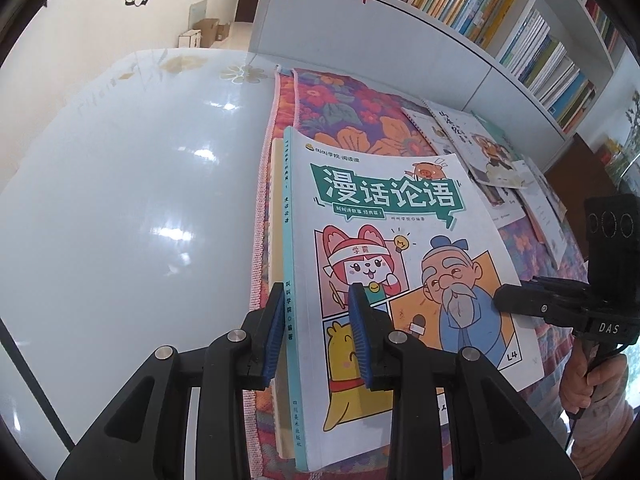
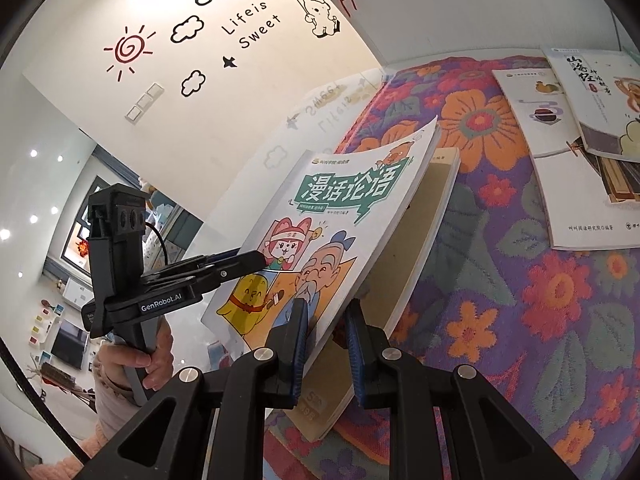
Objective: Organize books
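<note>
Now the left tongs (image 1: 316, 300) are clamped on the spine edge of the comic book (image 1: 384, 264), one blue pad on the teal spine side, the other on the cover over the yellow cartoon figure. The right tongs (image 2: 326, 316) are clamped on the opposite edge, one pad on the cover near the old man's blue robe, the other under the pages. Held at both edges, the book sits tilted, raised off a tan book (image 2: 412, 240) that lies beneath it on the flowered cloth (image 2: 500, 300). Its cover carries the green banner title 漫话论语, a small header 叫叫学院·阅读馆, and the mark "L4" in the lower corner; the spine repeats 漫话论语 and 叫叫学院 编著. From the right wrist view, the left tool's body reads "GenRobot.AI", with a hand (image 2: 136, 364) around its grip. From the left wrist view, the right tool shows "DAS", with another hand (image 1: 592, 384) on its handle. More books (image 2: 560, 128) lie overlapped farther back on the cloth, one titled 山海经. Beside the cloth the glossy white counter (image 1: 132, 208) mirrors the wall. Wall stickers (image 2: 252, 28) read "Life is Sweet". A white shelf (image 1: 472, 40) holds rows of upright books.
</note>
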`<state>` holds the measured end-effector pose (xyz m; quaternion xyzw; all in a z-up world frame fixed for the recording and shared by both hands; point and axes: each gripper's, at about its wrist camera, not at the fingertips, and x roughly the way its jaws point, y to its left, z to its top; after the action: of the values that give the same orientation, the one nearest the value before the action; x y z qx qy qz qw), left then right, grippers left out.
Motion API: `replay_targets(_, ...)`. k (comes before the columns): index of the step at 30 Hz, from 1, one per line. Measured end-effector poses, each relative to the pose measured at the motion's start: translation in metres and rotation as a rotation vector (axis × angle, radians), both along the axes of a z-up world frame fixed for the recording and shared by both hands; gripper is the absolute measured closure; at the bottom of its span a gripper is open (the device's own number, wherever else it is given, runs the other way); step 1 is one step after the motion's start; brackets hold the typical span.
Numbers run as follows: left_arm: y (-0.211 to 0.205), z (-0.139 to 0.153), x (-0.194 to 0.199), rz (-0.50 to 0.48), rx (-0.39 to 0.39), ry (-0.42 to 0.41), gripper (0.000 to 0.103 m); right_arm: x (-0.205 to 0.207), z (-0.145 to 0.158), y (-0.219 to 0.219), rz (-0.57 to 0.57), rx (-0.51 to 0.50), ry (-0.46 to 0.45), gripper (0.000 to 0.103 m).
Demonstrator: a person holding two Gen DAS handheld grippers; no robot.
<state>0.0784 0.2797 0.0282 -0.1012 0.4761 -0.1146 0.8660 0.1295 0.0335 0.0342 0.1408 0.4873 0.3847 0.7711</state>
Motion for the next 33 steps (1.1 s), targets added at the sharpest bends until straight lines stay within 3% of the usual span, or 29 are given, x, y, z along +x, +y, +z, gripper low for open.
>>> replay_targets(7,-0.005,0.000,0.001,0.026,0.088,0.007,0.073,0.002,-0.008,0.000,-0.005,-0.006,0.017,0.085)
replay_targets(22,-0.008,0.003,-0.002,0.050,0.130,0.007,0.071,0.002,-0.016,-0.006,-0.054,-0.004,0.070,0.085)
replay_targets(27,-0.013,0.015,-0.007,0.096,0.179,-0.020,0.069,-0.001,-0.005,-0.014,-0.166,-0.141,0.051,0.085)
replay_targets(33,-0.043,0.046,-0.013,0.077,0.175,-0.078,0.061,0.000,0.004,-0.048,-0.215,-0.100,0.072,0.085)
